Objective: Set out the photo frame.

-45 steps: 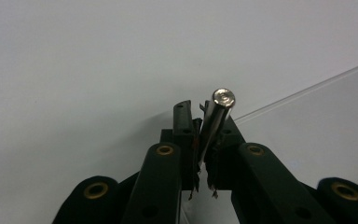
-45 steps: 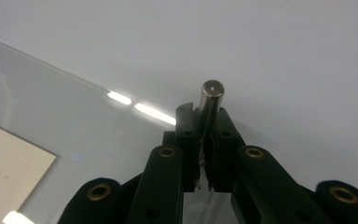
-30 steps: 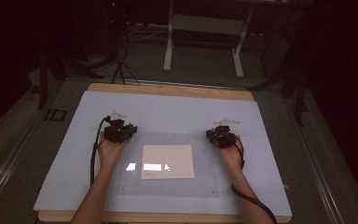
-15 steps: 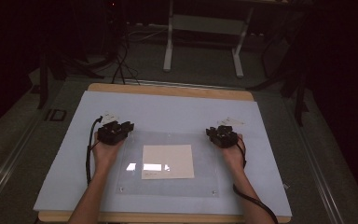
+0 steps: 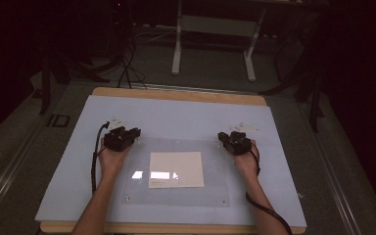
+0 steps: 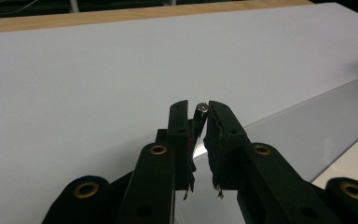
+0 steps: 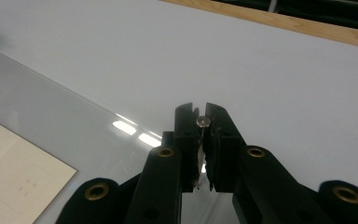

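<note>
My left gripper (image 5: pixel 132 132) rests at the far left corner of a clear plastic sheet (image 5: pixel 215 169) on the table. In the left gripper view, that gripper (image 6: pixel 200 112) is shut on a thin metal pin (image 6: pixel 201 108) with a round head. My right gripper (image 5: pixel 224 136) sits at the sheet's far right corner. The right gripper view shows that gripper (image 7: pixel 202 115) shut on a similar small metal pin (image 7: pixel 203 121). A cream paper (image 5: pixel 176 169) lies under the middle of the sheet, between the two hands.
A pale mat (image 5: pixel 176 115) covers the wooden table (image 5: pixel 176 94). Small white tags lie on the mat just beyond each gripper (image 5: pixel 119 121) (image 5: pixel 245 128). A metal stand (image 5: pixel 213 34) and cables (image 5: pixel 127 58) are on the dark floor behind the table.
The left hand has dropped slightly toward the near side and turned its gripper a little to the right. The right hand has barely moved.
</note>
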{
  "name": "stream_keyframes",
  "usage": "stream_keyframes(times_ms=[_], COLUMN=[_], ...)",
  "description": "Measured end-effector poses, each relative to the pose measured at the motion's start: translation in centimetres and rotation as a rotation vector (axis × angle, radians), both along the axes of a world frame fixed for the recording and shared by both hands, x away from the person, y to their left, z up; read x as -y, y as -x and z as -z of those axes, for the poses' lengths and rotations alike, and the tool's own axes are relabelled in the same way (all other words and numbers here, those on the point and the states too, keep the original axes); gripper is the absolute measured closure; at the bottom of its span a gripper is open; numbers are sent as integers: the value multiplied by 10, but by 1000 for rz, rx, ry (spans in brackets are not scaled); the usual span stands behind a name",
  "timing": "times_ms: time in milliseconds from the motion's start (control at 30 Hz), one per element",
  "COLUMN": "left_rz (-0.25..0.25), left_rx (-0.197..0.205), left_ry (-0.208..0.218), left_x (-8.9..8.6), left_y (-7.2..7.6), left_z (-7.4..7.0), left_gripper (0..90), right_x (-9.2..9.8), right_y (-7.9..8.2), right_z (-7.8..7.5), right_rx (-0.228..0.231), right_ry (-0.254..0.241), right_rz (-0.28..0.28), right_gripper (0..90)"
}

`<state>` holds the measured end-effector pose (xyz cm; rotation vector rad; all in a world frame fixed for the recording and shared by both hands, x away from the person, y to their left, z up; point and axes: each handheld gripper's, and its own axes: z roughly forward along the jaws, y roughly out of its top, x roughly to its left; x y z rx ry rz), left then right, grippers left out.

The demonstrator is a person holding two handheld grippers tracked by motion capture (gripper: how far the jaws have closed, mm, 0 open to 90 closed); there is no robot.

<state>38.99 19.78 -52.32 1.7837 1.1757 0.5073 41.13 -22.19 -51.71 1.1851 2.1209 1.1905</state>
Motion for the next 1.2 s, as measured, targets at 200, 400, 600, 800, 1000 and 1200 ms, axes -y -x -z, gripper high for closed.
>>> stream_keyframes(times_ms=[200, 400, 600, 800, 1000, 1200], left_rz=[-13, -16, -10, 21, 8, -13], left_rx=[4, 9, 5, -51, -70, -114], left_ry=[-16, -43, -21, 14, 46, 90], left_x=[2, 3, 1, -5, -6, -6], left_y=[0, 3, 2, -4, -8, -18], left_z=[1, -1, 0, -2, -1, -2], left_gripper=[834, 843, 843, 833, 833, 835], right_x=[1, 2, 3, 10, 10, 10], right_y=[-2, -4, -6, -15, -22, -34], right_z=[3, 1, 1, -1, -3, -6], right_rx=[-13, -34, -50, -139, -186, -240], right_ry=[-7, -17, -35, -105, -116, -122], right_rz=[-11, -14, -19, -48, -43, -40], right_gripper=[849, 848, 846, 827, 823, 830])
